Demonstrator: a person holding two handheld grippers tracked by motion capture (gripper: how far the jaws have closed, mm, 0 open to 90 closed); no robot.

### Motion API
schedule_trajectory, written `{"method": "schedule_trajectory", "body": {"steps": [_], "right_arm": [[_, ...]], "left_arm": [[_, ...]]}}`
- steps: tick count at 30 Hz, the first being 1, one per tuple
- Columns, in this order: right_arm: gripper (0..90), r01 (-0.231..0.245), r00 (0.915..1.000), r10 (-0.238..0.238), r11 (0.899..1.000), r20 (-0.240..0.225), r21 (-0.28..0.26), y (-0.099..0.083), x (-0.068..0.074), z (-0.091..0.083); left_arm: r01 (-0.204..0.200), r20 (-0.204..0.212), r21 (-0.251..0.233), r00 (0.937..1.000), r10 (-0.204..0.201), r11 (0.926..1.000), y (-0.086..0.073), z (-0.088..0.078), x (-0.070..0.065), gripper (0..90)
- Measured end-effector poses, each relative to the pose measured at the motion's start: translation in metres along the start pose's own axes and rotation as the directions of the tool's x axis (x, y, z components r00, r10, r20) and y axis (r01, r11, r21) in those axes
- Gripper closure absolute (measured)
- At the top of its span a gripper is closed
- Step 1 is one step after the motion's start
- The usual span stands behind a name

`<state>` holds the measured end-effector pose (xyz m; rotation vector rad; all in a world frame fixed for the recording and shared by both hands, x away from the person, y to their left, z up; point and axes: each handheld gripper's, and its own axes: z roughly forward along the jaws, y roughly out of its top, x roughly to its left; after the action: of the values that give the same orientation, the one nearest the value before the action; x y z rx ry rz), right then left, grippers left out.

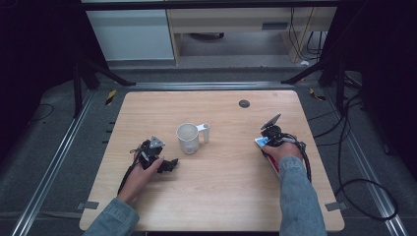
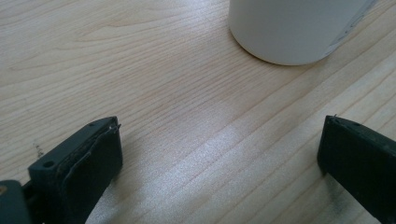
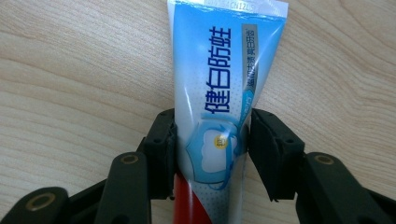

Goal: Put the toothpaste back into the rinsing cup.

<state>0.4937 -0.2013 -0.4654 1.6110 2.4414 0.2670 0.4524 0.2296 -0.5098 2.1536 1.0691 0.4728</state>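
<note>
Two grippers are at work on the wooden table (image 1: 221, 196), one in each hand. The right gripper (image 3: 212, 140) is on the right side of the table, and its two black jaws are pressed against both sides of a blue and white toothpaste tube (image 3: 224, 84). The tube lies flat on the wood, with its flat crimped end pointing away from the gripper and its red end back between the jaws. In the high view the right gripper (image 1: 269, 139) sits over the tube (image 1: 262, 141), near the right edge. The left gripper (image 1: 169, 164) rests on the left side of the table, and its jaws stand wide apart with nothing but bare wood between them. A white mug (image 1: 189, 138) stands upright in the middle of the table, with its handle pointing right, just beyond the left gripper. In the left gripper view the round bottom of the mug (image 2: 294, 32) shows close ahead, not touching the jaws. I think the step in hand is grabbing the tube, and it looks just about done. Next, I think the tube should be lifted and carried left to the mug. That calls for a firm squeeze so it does not slip, and a tilt so one end can go down into the mug. The left gripper could hold the mug steady.
</note>
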Motion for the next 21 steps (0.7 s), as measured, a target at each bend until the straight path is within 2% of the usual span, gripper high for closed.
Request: {"method": "schedule_trajectory", "body": {"steps": [9,14,21], "right_arm": [[58.2,0.01,0.9999,-0.01,1.0,0.012,-0.001,-0.0006,-0.0016,0.0005],[60.0,-0.005,0.9999,0.005,1.0,0.011,0.003,-0.0012,-0.0019,0.0012],[64.1,0.017,0.9996,-0.017,1.0,0.021,0.004,-0.0012,-0.0012,0.0014]], "left_arm": [[0.0,0.0,0.0,1.0,0.0,1.0,0.0,0.0,0.0,0.0],[0.0,0.002,-0.001,1.0,0.0,1.0,0.0001,0.0002,0.0,0.0],[0.0,0.002,-0.002,1.0,0.0,1.0,0.0001,0.0003,0.0,0.0]]}}
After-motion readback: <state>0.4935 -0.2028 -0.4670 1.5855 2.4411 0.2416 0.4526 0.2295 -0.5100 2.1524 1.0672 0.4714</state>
